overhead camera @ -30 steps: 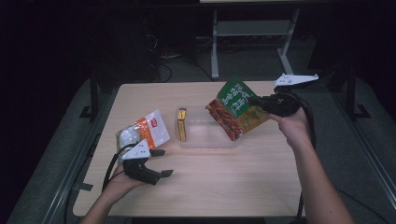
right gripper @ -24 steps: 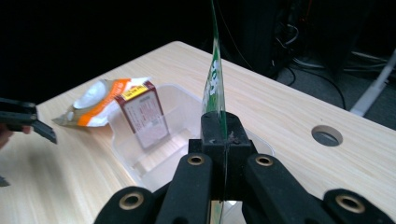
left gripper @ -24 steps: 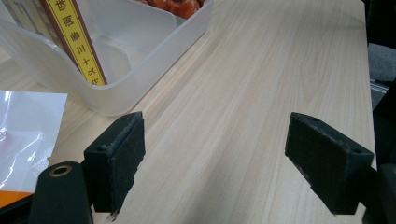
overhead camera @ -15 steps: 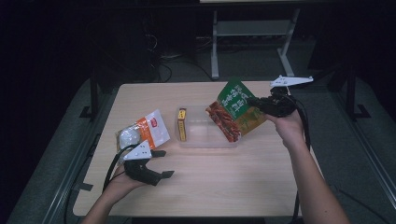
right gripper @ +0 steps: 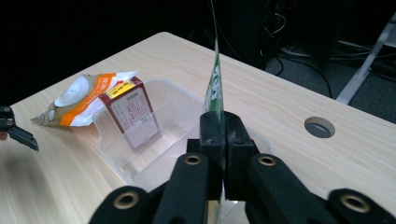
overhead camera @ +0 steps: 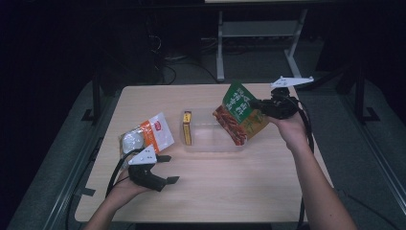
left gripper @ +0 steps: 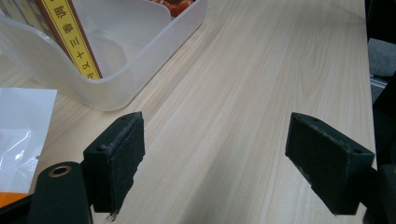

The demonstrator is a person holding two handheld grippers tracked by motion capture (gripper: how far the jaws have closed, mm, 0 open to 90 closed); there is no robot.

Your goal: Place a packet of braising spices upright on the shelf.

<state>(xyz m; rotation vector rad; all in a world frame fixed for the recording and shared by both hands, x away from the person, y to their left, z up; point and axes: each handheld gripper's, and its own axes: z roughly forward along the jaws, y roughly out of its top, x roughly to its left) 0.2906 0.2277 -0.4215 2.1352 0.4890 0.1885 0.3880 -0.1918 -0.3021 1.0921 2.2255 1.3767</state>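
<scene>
at the frame's right centre we hold the green snack packet (overhead camera: 242, 117) clenched in our right tongs (overhead camera: 265, 105), tilted over the clear bin (overhead camera: 210, 143); lowering it in seems next, our left tongs (overhead camera: 160, 168) released at lower left.

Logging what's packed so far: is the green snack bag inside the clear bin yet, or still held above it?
Not packed yet. The right gripper is shut on the green snack bag, holding it tilted over the clear bin; whether its lower end has entered, I cannot tell.

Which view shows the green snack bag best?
The high view: the green snack bag shows its whole face, pinched by the right gripper. The right gripper view shows it edge-on; the left gripper view catches a red corner.
</scene>
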